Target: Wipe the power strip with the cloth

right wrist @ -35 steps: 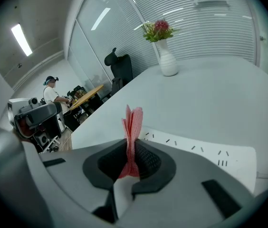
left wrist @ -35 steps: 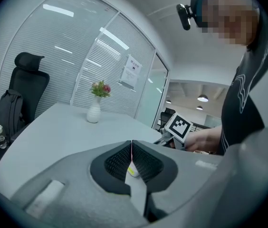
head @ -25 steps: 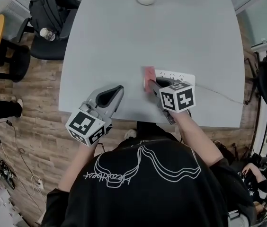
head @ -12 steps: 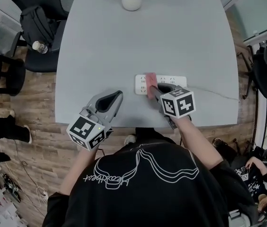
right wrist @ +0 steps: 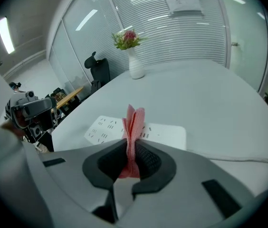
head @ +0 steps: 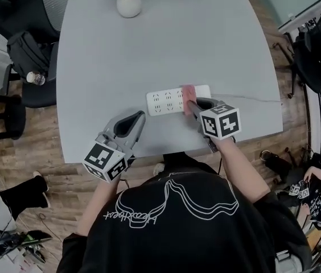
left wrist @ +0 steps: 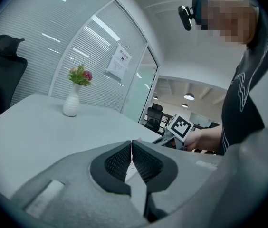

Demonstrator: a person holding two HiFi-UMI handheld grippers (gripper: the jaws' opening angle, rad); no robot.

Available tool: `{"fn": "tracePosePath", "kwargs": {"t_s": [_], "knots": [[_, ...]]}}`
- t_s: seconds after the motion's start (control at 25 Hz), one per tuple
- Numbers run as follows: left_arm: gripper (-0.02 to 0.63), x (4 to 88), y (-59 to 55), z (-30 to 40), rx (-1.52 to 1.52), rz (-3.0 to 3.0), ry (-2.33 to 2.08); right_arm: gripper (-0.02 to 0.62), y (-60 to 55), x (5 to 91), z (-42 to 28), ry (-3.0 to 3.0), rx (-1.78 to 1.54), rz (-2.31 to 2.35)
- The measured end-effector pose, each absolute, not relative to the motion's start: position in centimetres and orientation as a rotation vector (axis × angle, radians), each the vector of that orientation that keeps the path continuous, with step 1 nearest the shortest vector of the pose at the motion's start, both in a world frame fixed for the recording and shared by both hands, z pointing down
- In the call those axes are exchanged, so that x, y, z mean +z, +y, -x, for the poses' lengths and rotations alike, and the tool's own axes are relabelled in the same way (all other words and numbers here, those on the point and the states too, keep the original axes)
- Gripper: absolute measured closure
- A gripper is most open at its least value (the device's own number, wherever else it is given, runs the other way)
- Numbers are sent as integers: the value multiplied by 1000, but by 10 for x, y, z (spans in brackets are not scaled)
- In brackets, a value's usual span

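A white power strip (head: 169,100) (right wrist: 110,127) lies on the grey table (head: 149,50), its cable (head: 251,99) running off to the right. My right gripper (head: 193,104) (right wrist: 133,148) is shut on a folded pink cloth (head: 188,99) (right wrist: 133,127), whose free end rests on the strip's right part. My left gripper (head: 131,120) (left wrist: 131,158) hovers over the table's near edge, left of the strip, shut with nothing between its jaws.
A white vase with flowers (head: 128,3) (right wrist: 133,61) (left wrist: 72,102) stands at the table's far side. A black office chair (head: 21,44) with a water bottle (head: 35,78) sits at the left. More chairs and gear (head: 320,44) crowd the right side.
The right gripper has dragged the cloth along the strip from its left end toward its right end. The left gripper has stayed in place. The head view has shifted.
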State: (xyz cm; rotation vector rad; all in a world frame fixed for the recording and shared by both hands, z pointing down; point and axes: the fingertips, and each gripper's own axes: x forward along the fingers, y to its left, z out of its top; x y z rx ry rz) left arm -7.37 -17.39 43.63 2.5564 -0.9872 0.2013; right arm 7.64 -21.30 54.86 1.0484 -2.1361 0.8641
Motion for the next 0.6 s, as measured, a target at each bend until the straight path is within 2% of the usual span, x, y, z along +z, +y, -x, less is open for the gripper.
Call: {"fn": "tracePosePath", "kwargs": {"t_s": [0.6], "knots": [[592,429,-178,22,193,-2601,-885,543,-213,546,-160,-2084,840,-1247]]}}
